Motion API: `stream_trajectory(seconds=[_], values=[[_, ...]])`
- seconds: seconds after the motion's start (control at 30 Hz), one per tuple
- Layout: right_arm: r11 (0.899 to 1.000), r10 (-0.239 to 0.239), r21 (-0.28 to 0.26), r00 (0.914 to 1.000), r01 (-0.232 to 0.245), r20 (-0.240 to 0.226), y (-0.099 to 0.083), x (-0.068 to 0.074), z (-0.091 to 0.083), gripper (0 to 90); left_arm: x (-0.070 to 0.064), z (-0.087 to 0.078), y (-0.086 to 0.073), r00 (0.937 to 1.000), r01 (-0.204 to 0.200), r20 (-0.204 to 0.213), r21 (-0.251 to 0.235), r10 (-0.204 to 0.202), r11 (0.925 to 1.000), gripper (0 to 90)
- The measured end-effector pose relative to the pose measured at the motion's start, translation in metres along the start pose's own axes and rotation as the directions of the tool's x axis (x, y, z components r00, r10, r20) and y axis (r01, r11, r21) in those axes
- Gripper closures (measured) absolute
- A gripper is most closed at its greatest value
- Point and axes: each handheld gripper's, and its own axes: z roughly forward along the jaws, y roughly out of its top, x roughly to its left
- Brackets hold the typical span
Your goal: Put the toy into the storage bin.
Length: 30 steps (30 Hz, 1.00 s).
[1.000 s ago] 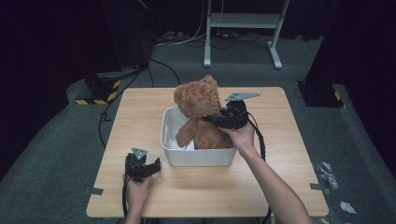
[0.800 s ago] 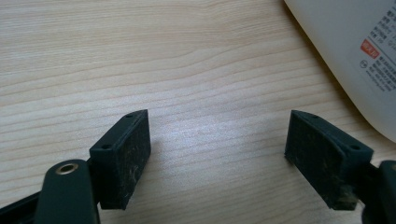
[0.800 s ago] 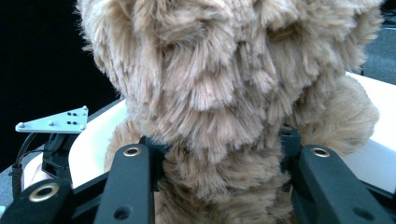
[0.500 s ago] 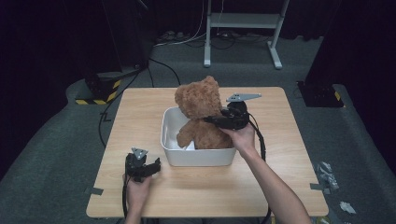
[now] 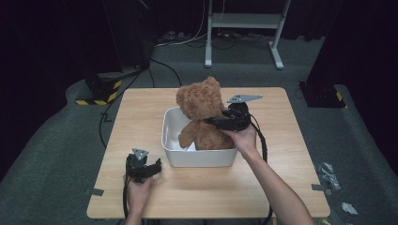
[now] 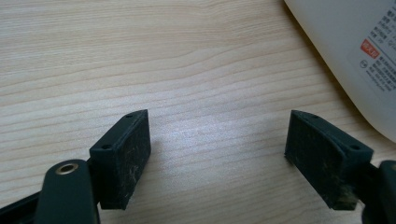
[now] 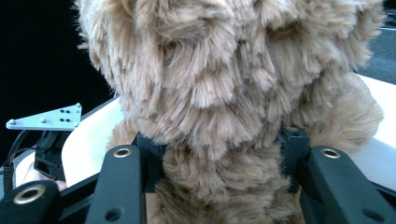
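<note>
A pale wooden table (image 5: 281, 187) carries a white rectangular plastic tub (image 5: 199, 157) at its centre. A brown furry teddy bear (image 5: 202, 112) sits upright inside, its neck pinched by the right gripper (image 5: 217, 121) from three o'clock. At the tub's eight o'clock, the left gripper (image 5: 151, 168) rests spread wide, empty.
</note>
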Motion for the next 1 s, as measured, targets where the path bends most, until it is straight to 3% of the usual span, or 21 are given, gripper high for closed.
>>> stream_trajectory(seconds=[1.0], values=[[1.0,-0.002,0.026,0.9997,0.001,0.026,-0.0059,0.0041,0.003,34.9,0.0001,0.0,0.0,1.0,-0.002,0.001,-0.001,0.002,1.0,22.3]])
